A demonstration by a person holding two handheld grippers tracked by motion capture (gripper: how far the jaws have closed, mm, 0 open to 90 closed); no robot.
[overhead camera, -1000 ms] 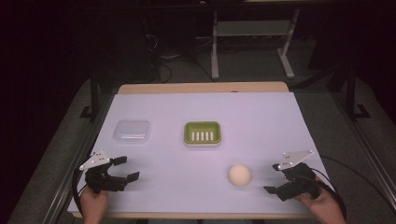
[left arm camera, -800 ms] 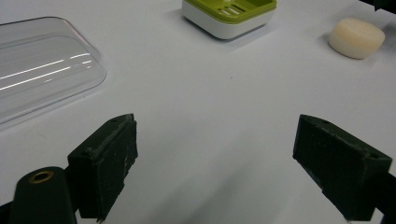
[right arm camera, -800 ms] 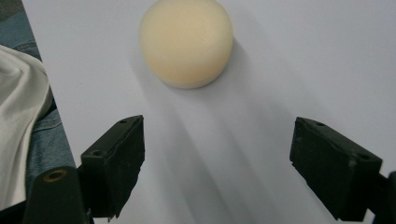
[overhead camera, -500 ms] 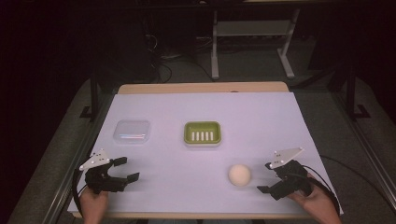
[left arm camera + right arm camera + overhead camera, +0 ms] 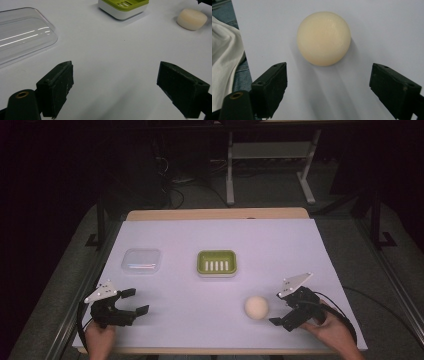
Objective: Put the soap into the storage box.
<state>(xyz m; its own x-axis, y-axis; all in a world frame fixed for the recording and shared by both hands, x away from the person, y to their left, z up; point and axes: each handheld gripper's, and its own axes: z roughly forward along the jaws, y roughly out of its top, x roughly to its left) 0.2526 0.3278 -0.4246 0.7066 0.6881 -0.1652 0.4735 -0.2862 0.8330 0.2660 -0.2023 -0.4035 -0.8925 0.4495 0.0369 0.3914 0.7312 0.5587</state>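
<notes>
Since a second ago my right tongs [image 5: 283,314] have slid left across the table [image 5: 280,250] toward the cream soap bar [image 5: 256,308], while my left tongs [image 5: 131,301] have stayed parked at the near left corner.

From the high view, the soap lies on the near right of the table, just left of the right tongs, with the green soap dish [image 5: 216,263] well beyond it and a clear lid [image 5: 141,260] to the far left.

Through the left gripper view, the left tongs [image 5: 115,82] stand spread over bare table, pinching nothing.

Through the right gripper view, the right tongs [image 5: 328,83] are spread wide, the soap [image 5: 323,38] centred just ahead and untouched. I judge it light, stiff and smooth, likely to slip on its rounded edge, so I would pinch it across the widest middle.
</notes>
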